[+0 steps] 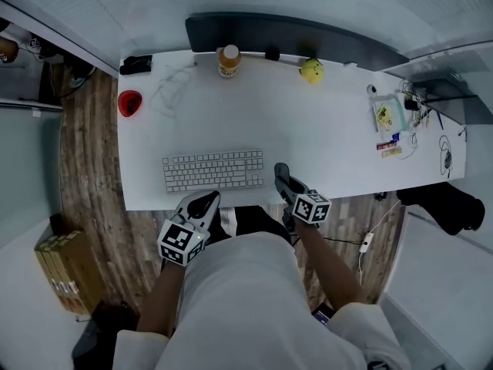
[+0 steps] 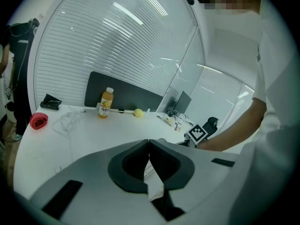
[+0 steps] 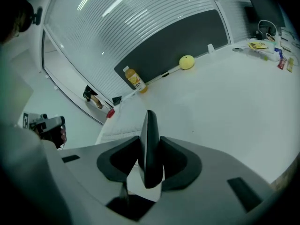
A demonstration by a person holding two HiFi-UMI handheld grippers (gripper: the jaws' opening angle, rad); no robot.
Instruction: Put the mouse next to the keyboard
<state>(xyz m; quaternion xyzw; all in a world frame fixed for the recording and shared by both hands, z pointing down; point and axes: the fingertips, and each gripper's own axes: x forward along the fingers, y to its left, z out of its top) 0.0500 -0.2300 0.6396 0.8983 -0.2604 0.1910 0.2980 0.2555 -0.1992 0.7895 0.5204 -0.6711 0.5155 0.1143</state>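
At the white tabletop's (image 1: 308, 129) near edge, right gripper (image 1: 283, 182) jaws clamp a dark slim mouse (image 3: 149, 142) (seen edge-on) beside the white keyboard (image 1: 213, 169). Left gripper (image 2: 149, 145) jaws pressed together, empty.

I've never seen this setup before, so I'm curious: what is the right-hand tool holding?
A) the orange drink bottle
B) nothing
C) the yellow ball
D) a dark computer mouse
D: a dark mouse sits pinched between the jaws of the right tool, just right of the keyboard.
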